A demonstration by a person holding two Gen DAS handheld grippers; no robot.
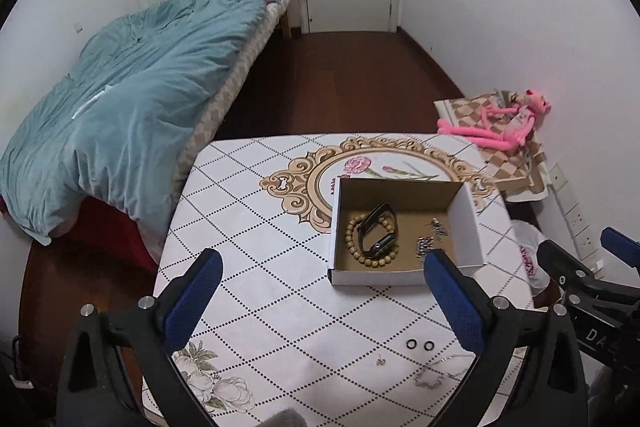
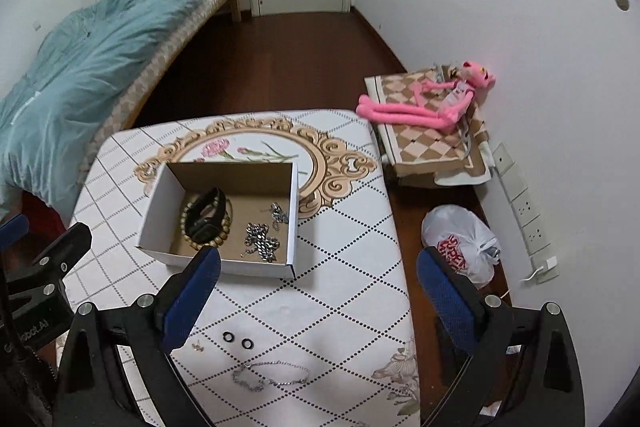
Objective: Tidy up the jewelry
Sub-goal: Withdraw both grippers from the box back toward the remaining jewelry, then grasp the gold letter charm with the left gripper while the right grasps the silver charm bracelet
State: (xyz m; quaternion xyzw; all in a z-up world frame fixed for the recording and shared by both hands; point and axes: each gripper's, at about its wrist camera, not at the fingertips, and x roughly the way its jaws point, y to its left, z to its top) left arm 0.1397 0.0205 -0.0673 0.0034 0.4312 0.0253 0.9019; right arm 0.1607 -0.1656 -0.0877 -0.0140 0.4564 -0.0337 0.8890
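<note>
On the table (image 2: 340, 267), near its middle, stands the open cardboard box (image 2: 154, 211), my landmark for this listing.

Inside the box, left part: a black watch (image 2: 206, 213) lying on top of a wooden bead bracelet (image 2: 224, 231); the two touch. In the left wrist view the same pair shows as watch (image 1: 376, 231) over beads (image 1: 350, 231).

Inside the box, right part: a heap of silver chain (image 2: 260, 241), and behind it a smaller silver piece (image 2: 278, 213), just apart from the heap.

On the table in front of the box, nearer to me: two small black rings (image 2: 238, 340) side by side, close but not touching; to their left a tiny pale earring-like item (image 2: 197, 347), too small to identify; in front of the rings a thin silver chain bracelet (image 2: 272, 375) lying loose on the cloth.

My right gripper (image 2: 318, 259): fingers spread wide, holding nothing, poised above the table in front of the box, with its right finger over the table's edge.

My left gripper (image 1: 322, 263): fingers likewise spread wide and empty, in front of the box and to its left side.

Beyond the box, off the table: a bed with a blue quilt (image 2: 80, 67) to the left, a pink plush toy (image 2: 432, 103) to the right, a white plastic bag (image 2: 460, 239) on the floor.
</note>
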